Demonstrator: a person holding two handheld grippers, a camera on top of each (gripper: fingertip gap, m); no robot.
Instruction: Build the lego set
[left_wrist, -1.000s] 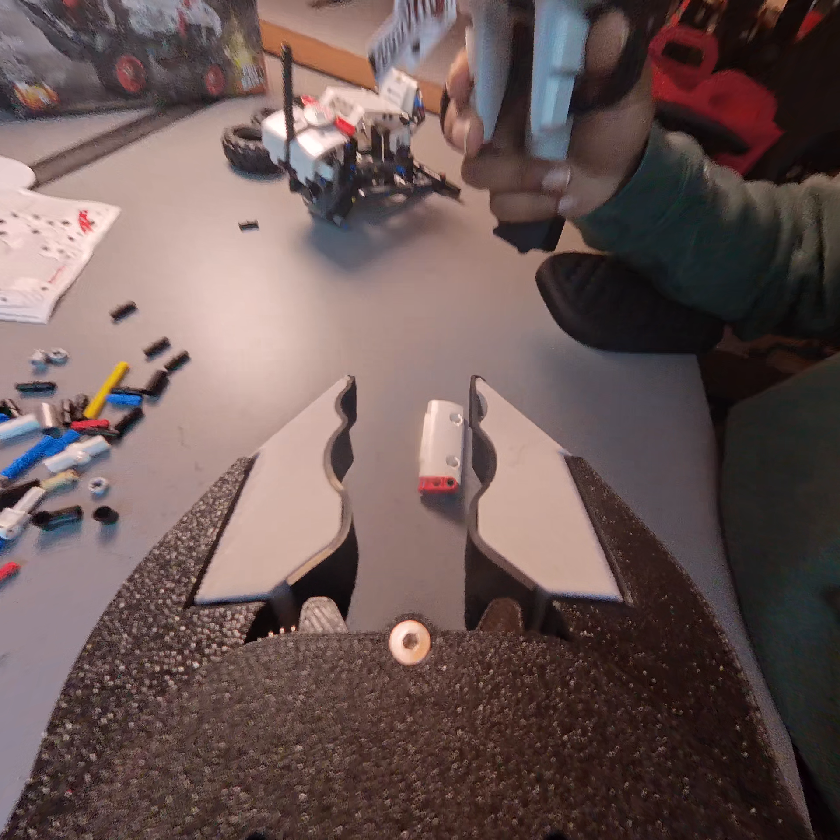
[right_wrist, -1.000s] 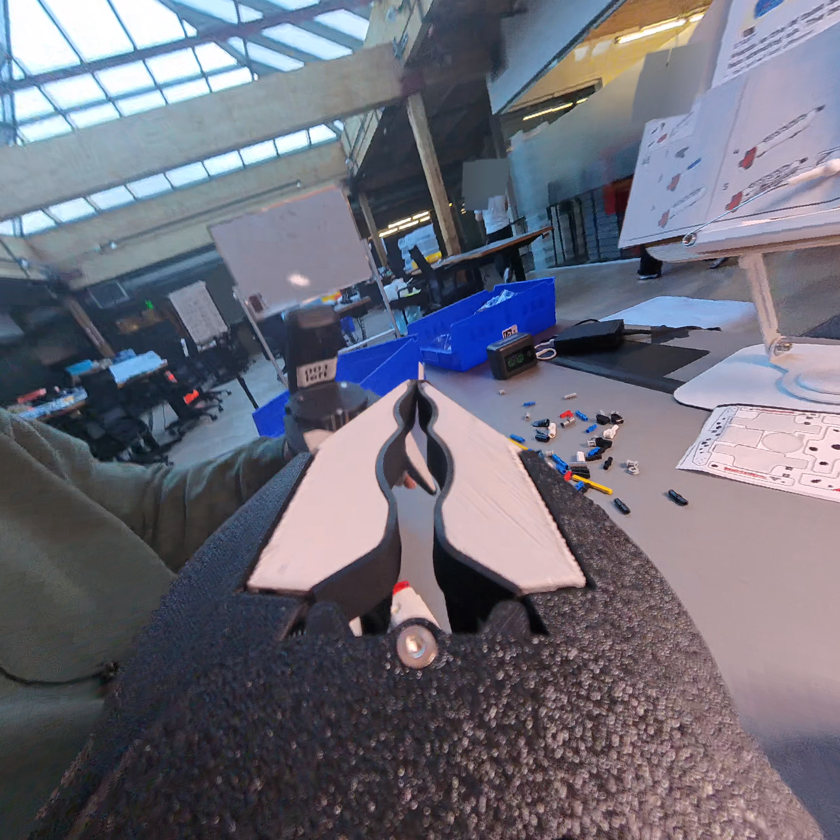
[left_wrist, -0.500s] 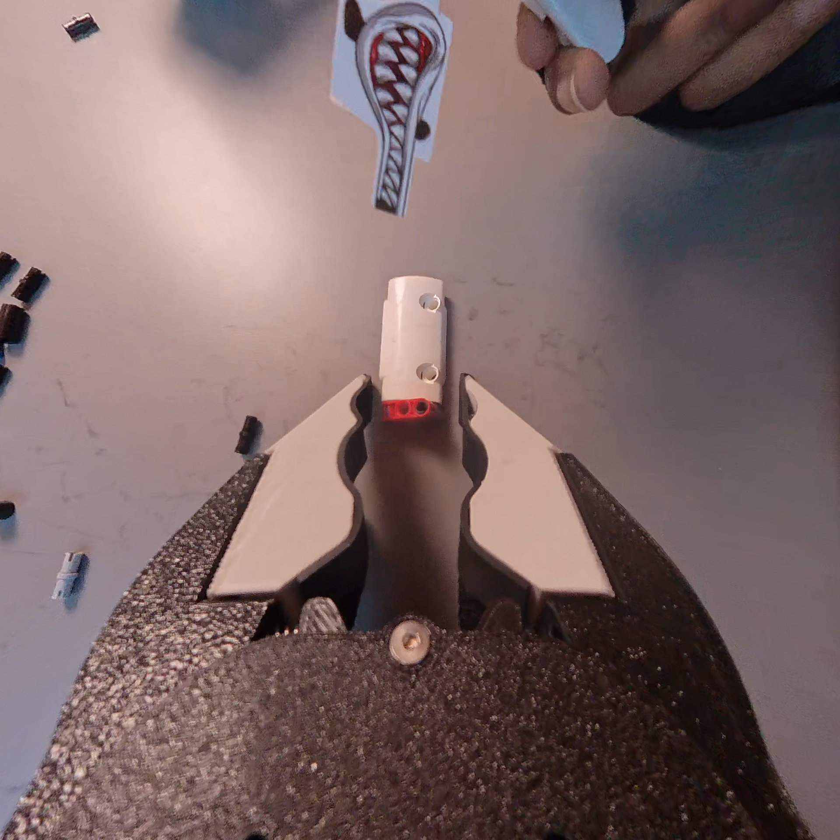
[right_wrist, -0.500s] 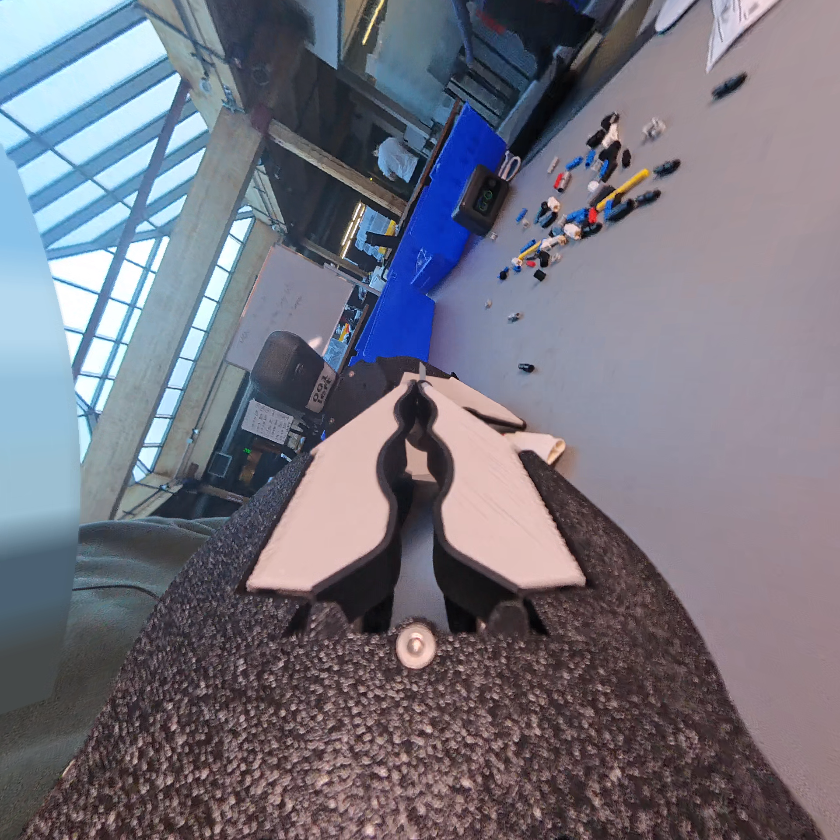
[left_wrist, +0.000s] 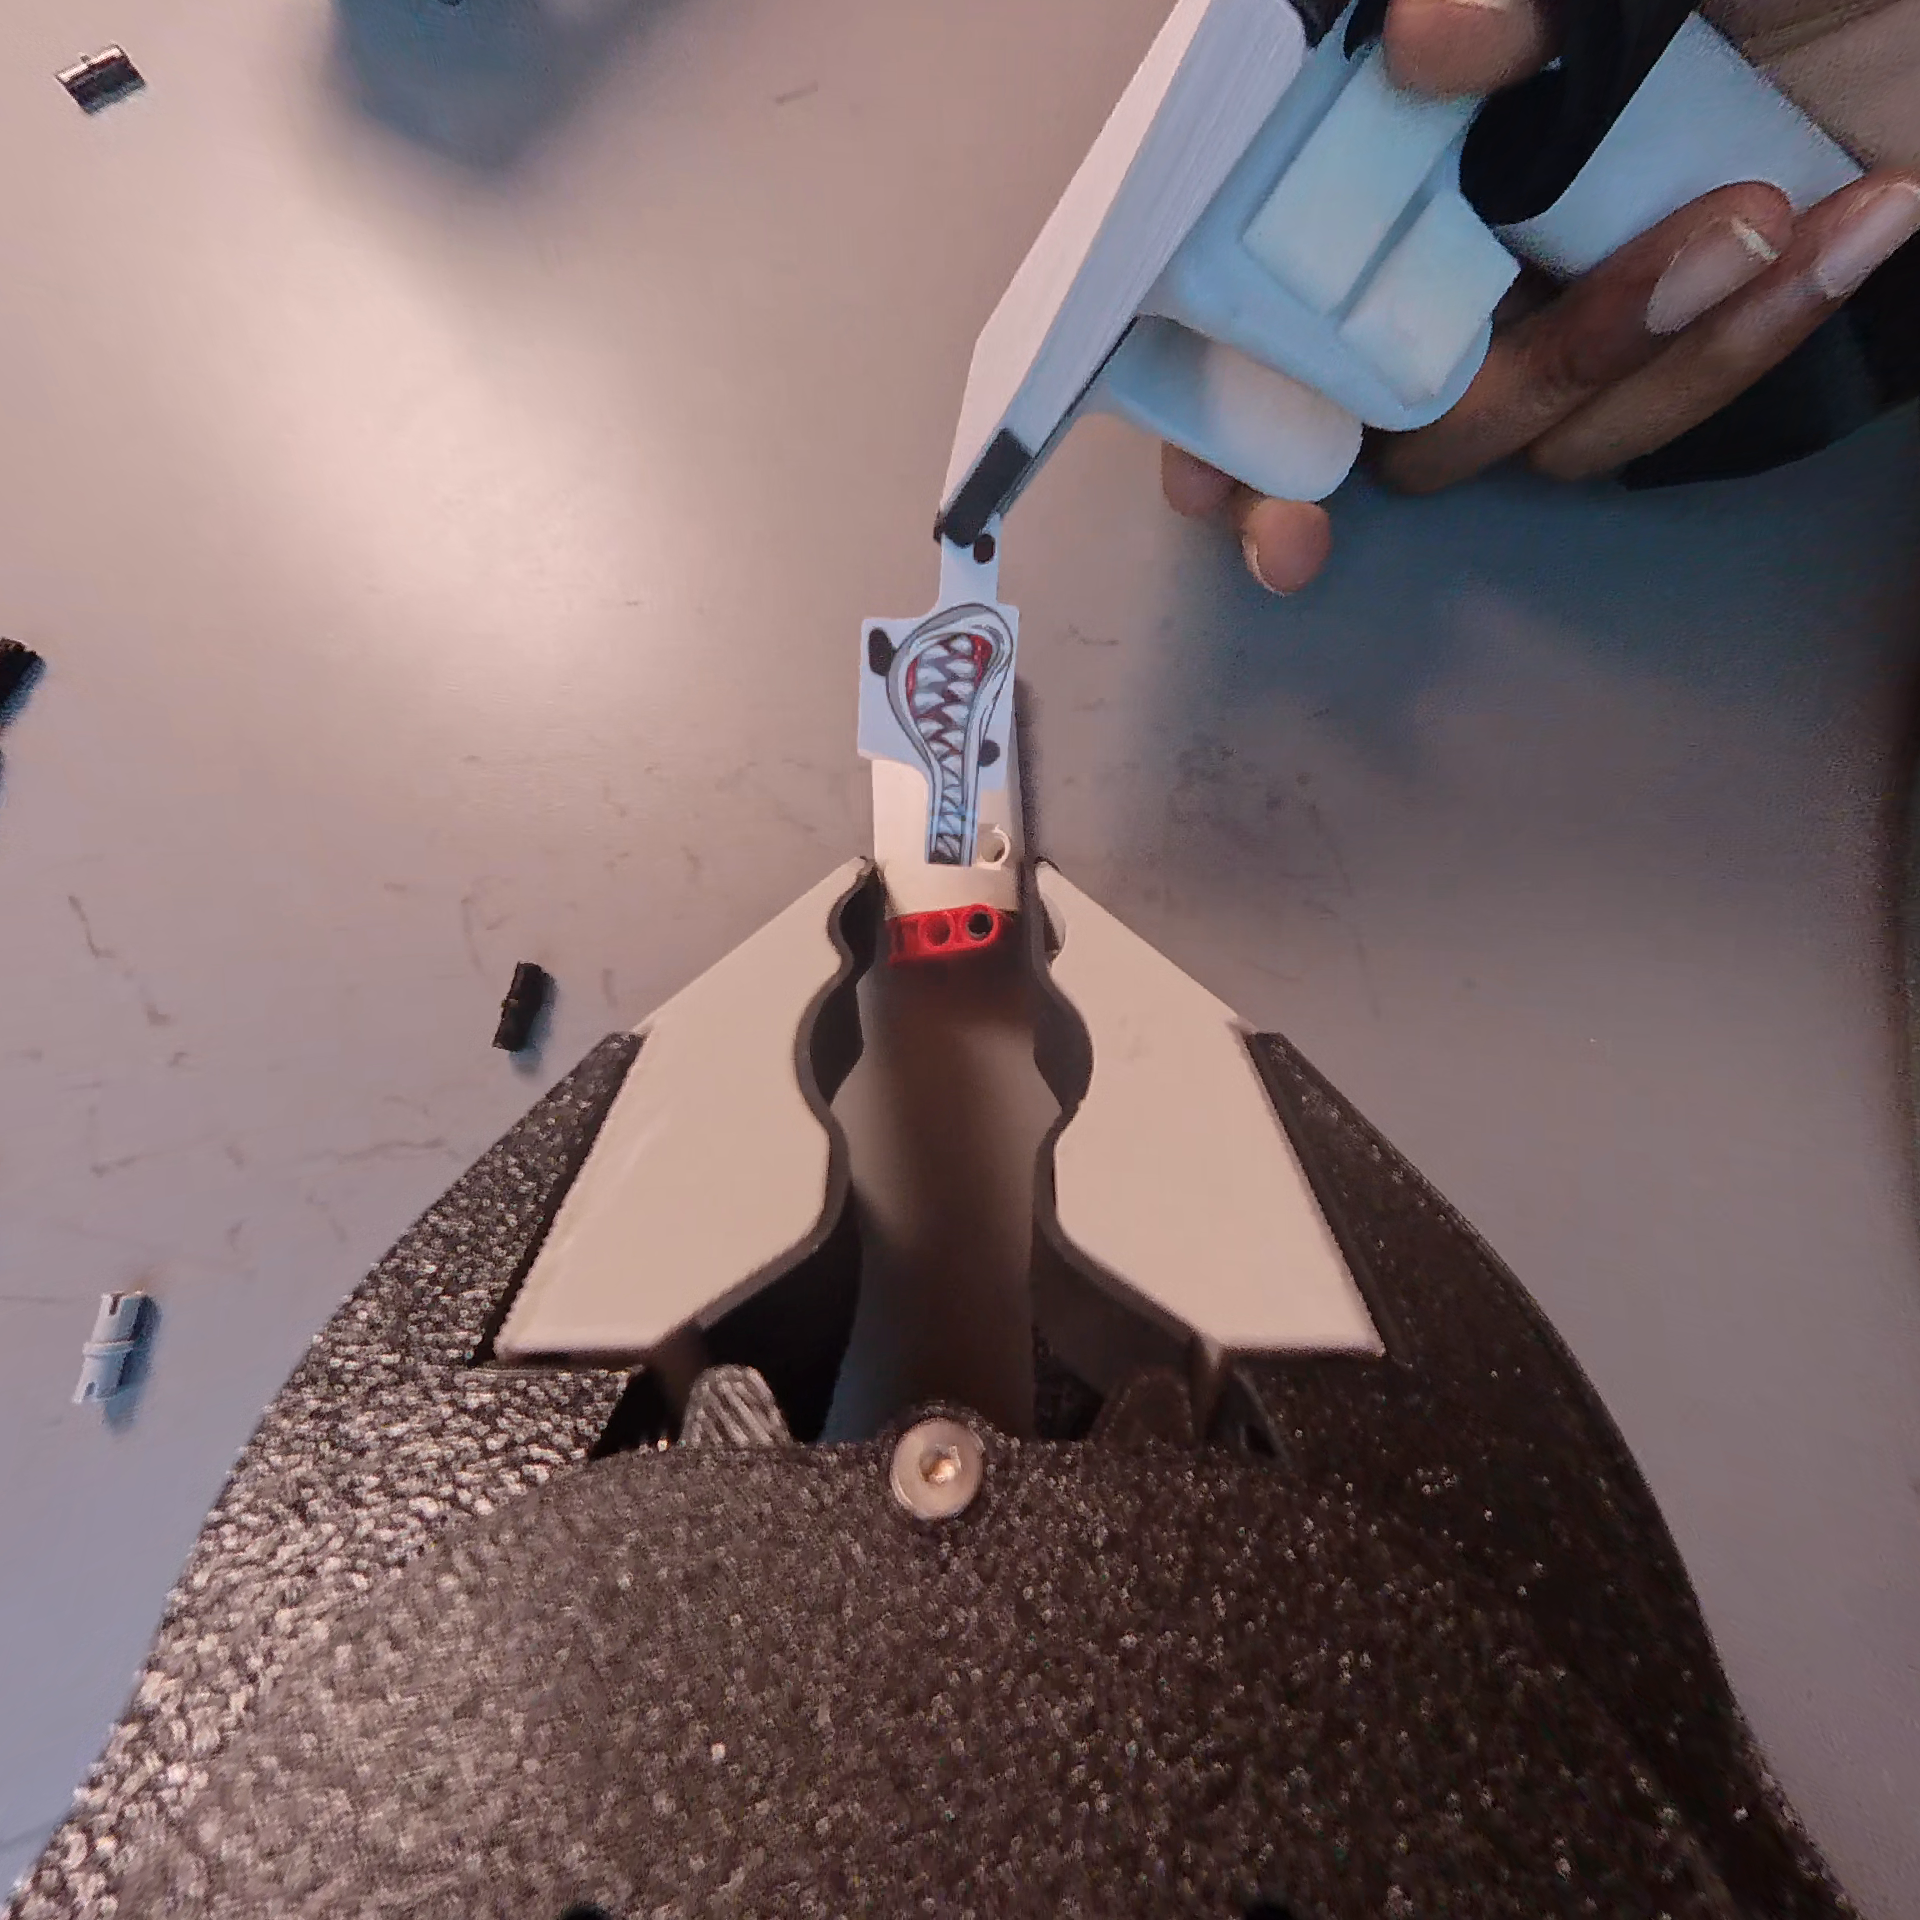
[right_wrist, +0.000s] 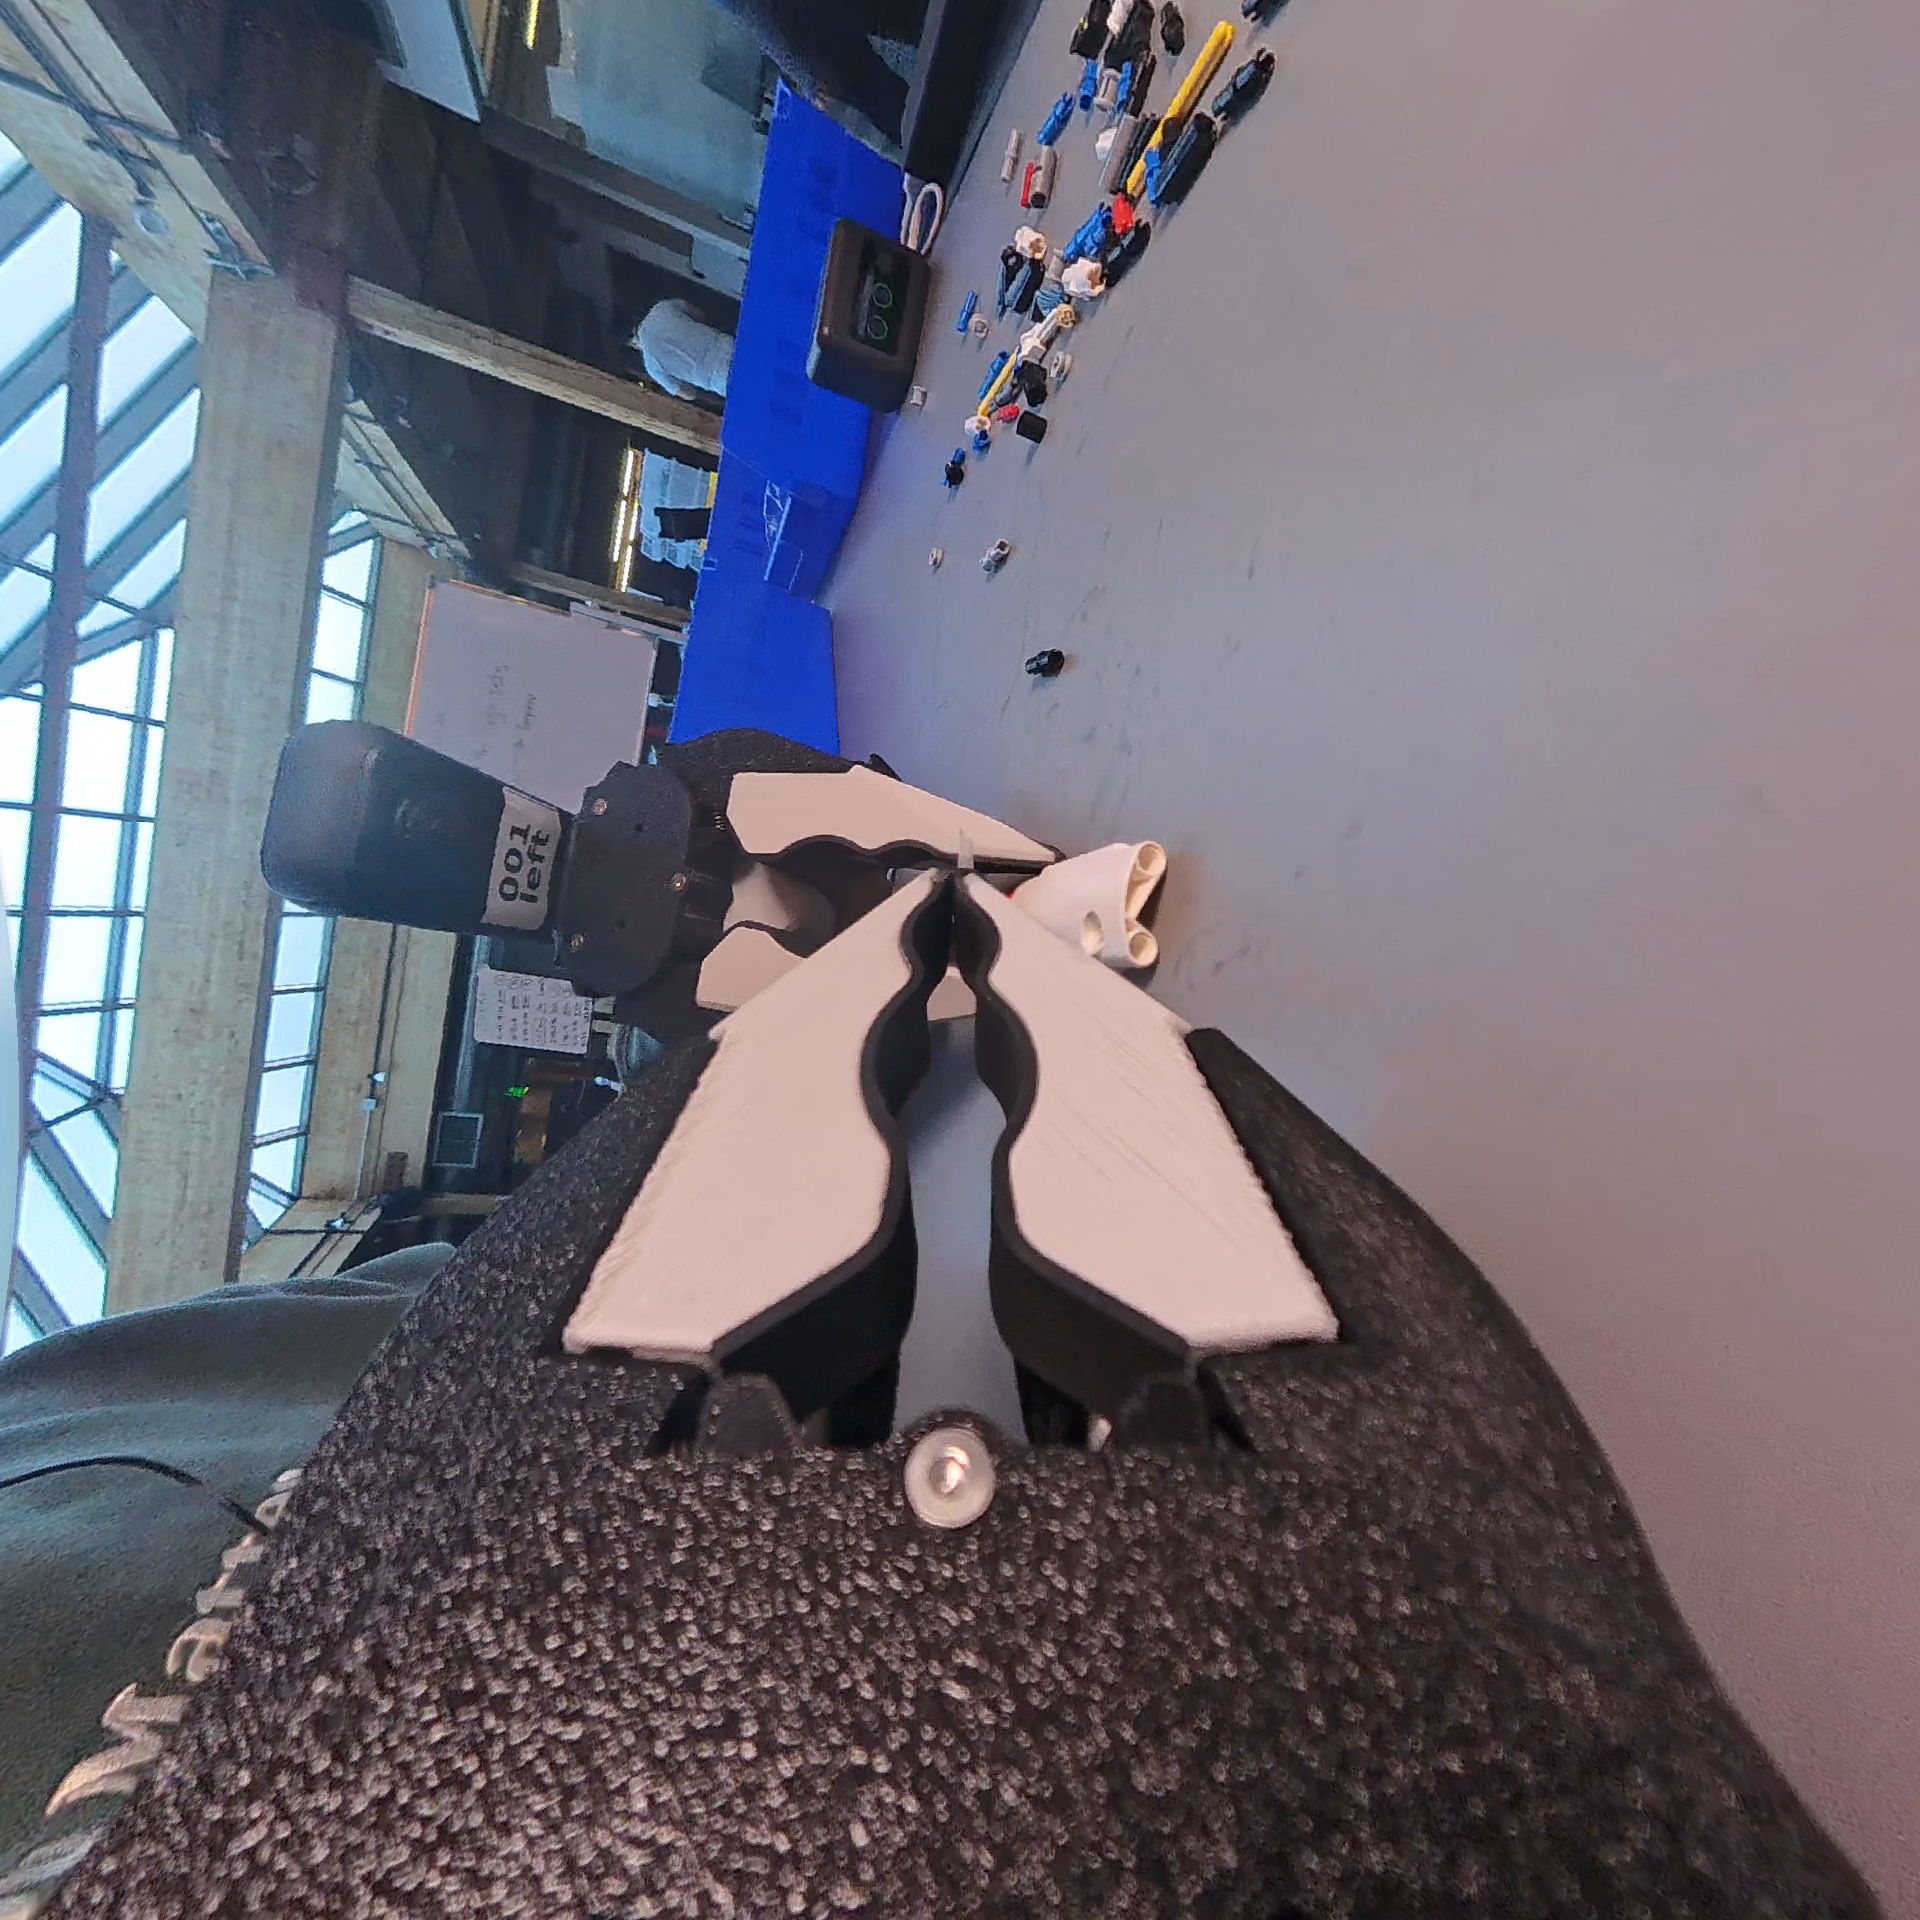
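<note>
A white curved Lego panel (left_wrist: 894, 821) with a red beam (left_wrist: 943, 932) at its near end lies on the grey table (left_wrist: 416, 520). My left gripper (left_wrist: 951, 883) is shut on its near end, a fingertip on each side. My right gripper (right_wrist: 951, 883) is shut on the tab of a shark-teeth sticker (left_wrist: 940, 717) and holds it just over the panel. In the left wrist view the right gripper (left_wrist: 977, 520) comes in from the upper right, held by a hand (left_wrist: 1662, 312). The right wrist view shows the panel's far end (right_wrist: 1101, 904) beyond my tips.
Loose small pins lie left of the left gripper: a black one (left_wrist: 516, 1006), a grey one (left_wrist: 112, 1347) and another at the far edge (left_wrist: 99, 81). A pile of small parts (right_wrist: 1112, 208), a black device (right_wrist: 868, 317) and blue bins (right_wrist: 800, 312) stand farther off. One gripper's finger ends stand about 6 cm off the other's.
The left gripper has tipped down over the panel and closed its fingers on the near end. The right gripper has brought the sticker down over the panel.
</note>
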